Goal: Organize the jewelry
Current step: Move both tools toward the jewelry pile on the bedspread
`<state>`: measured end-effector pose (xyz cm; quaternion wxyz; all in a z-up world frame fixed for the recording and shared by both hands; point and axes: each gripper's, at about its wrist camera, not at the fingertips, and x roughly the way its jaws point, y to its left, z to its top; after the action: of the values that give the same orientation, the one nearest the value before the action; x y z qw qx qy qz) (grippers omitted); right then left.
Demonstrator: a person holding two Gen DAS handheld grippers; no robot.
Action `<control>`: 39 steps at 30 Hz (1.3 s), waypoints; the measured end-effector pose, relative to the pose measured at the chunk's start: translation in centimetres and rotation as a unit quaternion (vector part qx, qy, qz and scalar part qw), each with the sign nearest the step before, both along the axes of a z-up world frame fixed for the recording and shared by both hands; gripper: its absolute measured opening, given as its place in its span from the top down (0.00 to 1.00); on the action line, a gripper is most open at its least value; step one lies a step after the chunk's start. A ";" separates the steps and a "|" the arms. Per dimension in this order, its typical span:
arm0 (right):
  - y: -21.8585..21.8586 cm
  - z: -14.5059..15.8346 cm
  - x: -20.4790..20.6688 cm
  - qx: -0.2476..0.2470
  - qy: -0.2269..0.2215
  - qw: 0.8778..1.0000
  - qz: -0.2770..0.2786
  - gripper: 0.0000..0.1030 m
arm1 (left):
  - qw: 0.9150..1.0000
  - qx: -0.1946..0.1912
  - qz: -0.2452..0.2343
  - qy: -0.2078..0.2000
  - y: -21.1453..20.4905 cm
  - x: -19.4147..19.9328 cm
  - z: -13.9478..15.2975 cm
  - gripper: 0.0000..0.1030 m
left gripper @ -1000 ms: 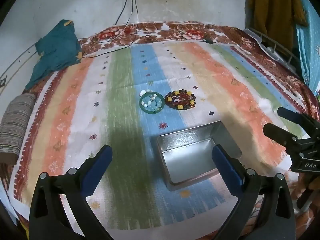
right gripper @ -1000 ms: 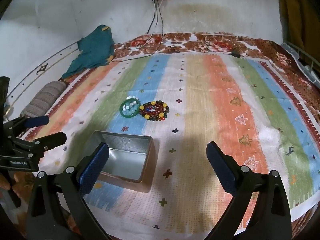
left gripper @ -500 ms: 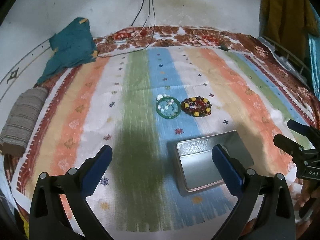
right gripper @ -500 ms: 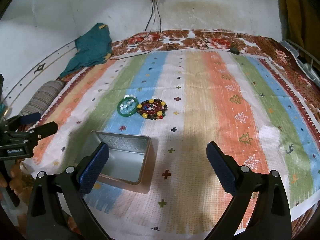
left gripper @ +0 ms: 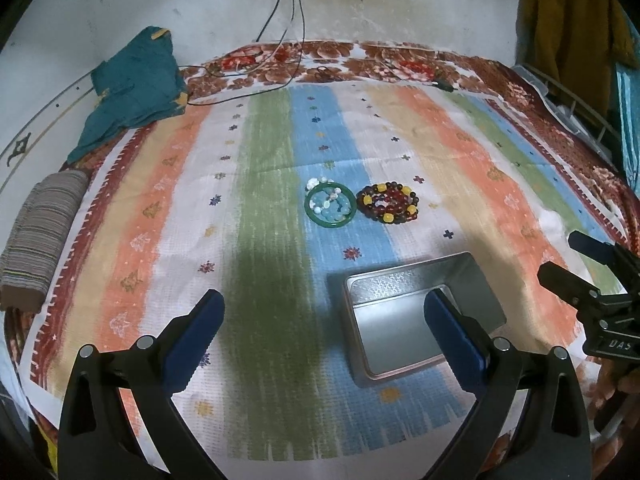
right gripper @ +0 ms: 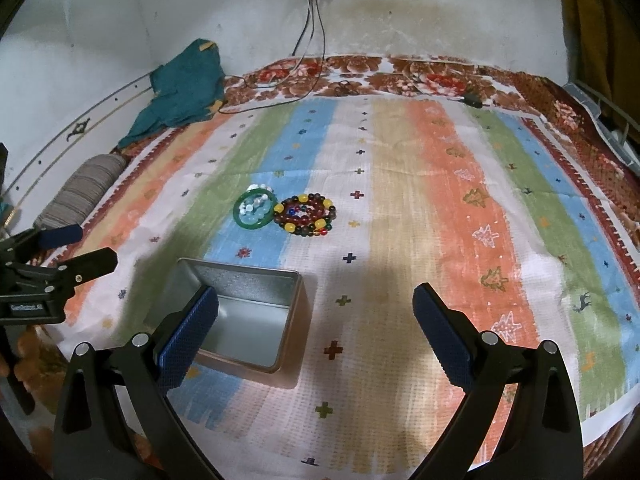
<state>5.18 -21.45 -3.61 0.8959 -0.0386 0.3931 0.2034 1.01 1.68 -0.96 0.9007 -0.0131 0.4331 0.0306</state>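
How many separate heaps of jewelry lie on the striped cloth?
2: a green bangle ring with pale beads inside on the blue stripe, and a coiled dark-red and yellow bead bracelet beside it. The open metal tin looks empty.

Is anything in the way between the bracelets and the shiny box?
No, only bare striped cloth lies between the bracelets and the open metal tin. The tin has no lid on it.

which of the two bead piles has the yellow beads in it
The dark red and brown bead bracelets, the pile on the right beside the green bangle. The bangle's pile holds only pale blue and white beads, no yellow.
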 end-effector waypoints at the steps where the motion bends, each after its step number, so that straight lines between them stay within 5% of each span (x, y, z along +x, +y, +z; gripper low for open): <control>1: 0.1 0.0 0.0 0.000 0.001 1.000 0.001 0.04 | 1.000 0.003 0.001 -0.003 0.0 0.0 0.1 0.05; 16: 0.4 0.1 1.2 -0.010 -0.002 1.000 -0.003 0.04 | 1.000 -0.012 0.013 -0.001 0.2 0.8 0.0 0.05; 30: 1.2 -0.1 2.8 -0.026 0.004 1.000 0.015 0.04 | 0.999 0.041 -0.011 0.006 -1.0 2.7 -0.5 0.05; 39: 1.1 -0.3 5.2 -0.027 0.012 1.000 0.007 0.04 | 0.999 0.020 0.024 0.023 0.8 5.0 -1.2 0.05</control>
<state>10.34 -20.38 -3.90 0.8883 -0.0637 0.4087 0.1997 6.03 2.51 -2.19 0.8895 -0.0054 0.4527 0.0614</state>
